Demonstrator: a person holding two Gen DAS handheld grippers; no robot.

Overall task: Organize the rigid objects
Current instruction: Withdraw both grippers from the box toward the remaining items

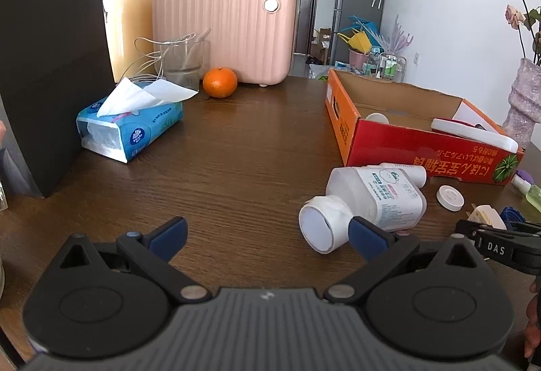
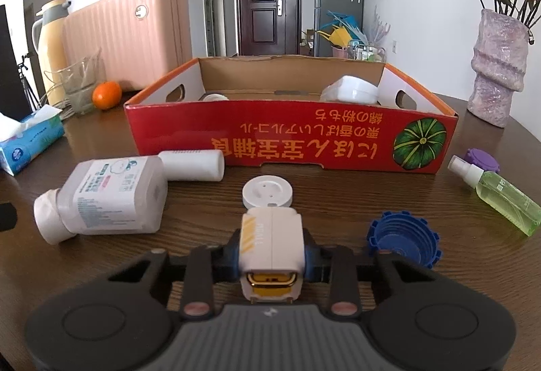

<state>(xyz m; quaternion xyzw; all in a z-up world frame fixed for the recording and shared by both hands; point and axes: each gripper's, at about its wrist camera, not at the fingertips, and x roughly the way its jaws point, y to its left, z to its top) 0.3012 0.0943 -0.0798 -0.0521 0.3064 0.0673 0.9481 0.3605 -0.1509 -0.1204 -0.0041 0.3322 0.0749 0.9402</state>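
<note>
**Me:** Between my right fingers (image 2: 272, 257) sits the cream charger block (image 2: 270, 246), pinched from both sides by the blue pads, its gold-framed end turned back toward me. It looks to be resting on the desk (image 2: 209, 202) or barely off it; I cannot tell which.

**Partner:** So the grab is done. What comes after?

**Me:** I judge that this is the pickup step for one more loose item. The red cardboard box (image 2: 290, 138) stands straight ahead of those fingers, beyond the round white cap (image 2: 267, 191). It holds a white case and a small white cup already. The next move calls for a lift high enough to clear the near wall, then a carry forward over it.

**Partner:** Anything in the way?

**Me:** The blue ridged lid (image 2: 404, 241) lies just right of the fingers, and the white bottle (image 2: 111, 198) lies on its side to their left, its base beside a white tube (image 2: 192, 165). A straight lift should miss all three.

**Partner:** And your other hand?

**Me:** My left fingers (image 1: 267, 236) stand wide apart with nothing between them, tilted down toward the desk. The bottle's capped end is just ahead of the right-hand finger, close to it. The green spray bottle (image 2: 497, 193) and purple lid (image 2: 481, 159) wait far right.
</note>
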